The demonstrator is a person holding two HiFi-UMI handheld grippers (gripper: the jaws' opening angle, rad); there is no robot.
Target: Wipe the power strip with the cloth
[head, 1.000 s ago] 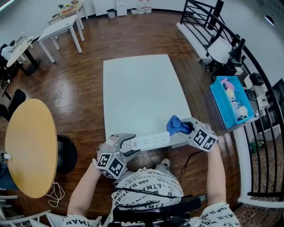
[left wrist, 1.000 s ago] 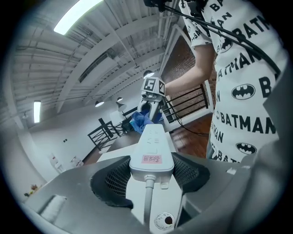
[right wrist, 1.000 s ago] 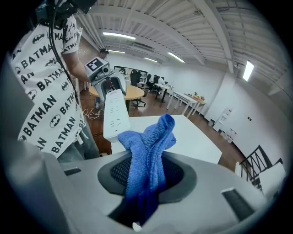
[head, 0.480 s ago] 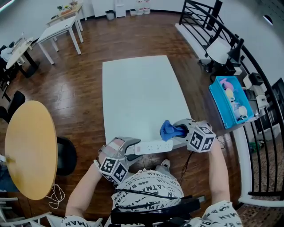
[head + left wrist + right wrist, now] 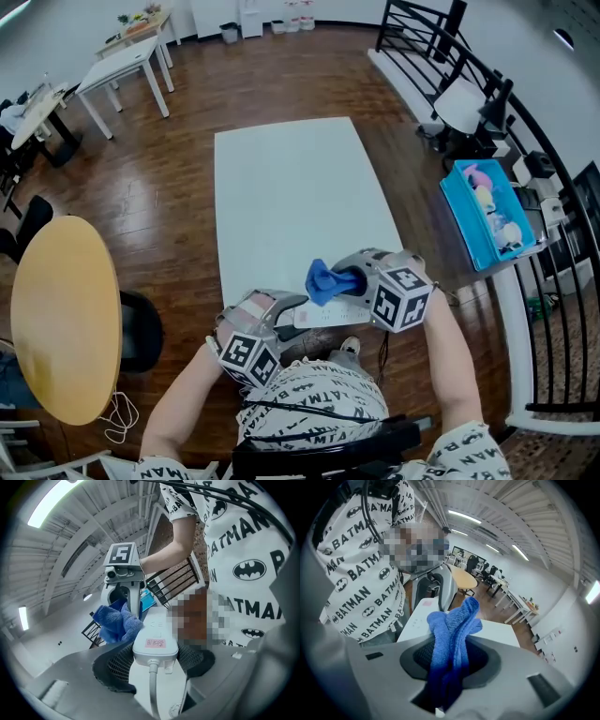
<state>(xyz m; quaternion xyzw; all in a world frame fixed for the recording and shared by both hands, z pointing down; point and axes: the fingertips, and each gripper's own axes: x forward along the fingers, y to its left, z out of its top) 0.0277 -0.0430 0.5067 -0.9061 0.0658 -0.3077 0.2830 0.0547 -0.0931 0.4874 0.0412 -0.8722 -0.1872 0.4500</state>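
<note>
A white power strip is held in the air over the near edge of the white table. My left gripper is shut on its cord end, and in the left gripper view the strip sits between both pads with the cord hanging toward the camera. My right gripper is shut on a bunched blue cloth. The cloth rests against the strip's left side, close to the left gripper's jaws. Seen from the right gripper view, the cloth sticks up between the jaws, with the strip behind it.
A blue bin with small objects stands at the right by a black railing. A round wooden table is at the left, with white desks beyond it. The person's torso is just below both grippers.
My right gripper has carried the cloth leftward along the strip, from its far end toward the left gripper, and rolled. The left gripper and strip shifted slightly toward the body.
</note>
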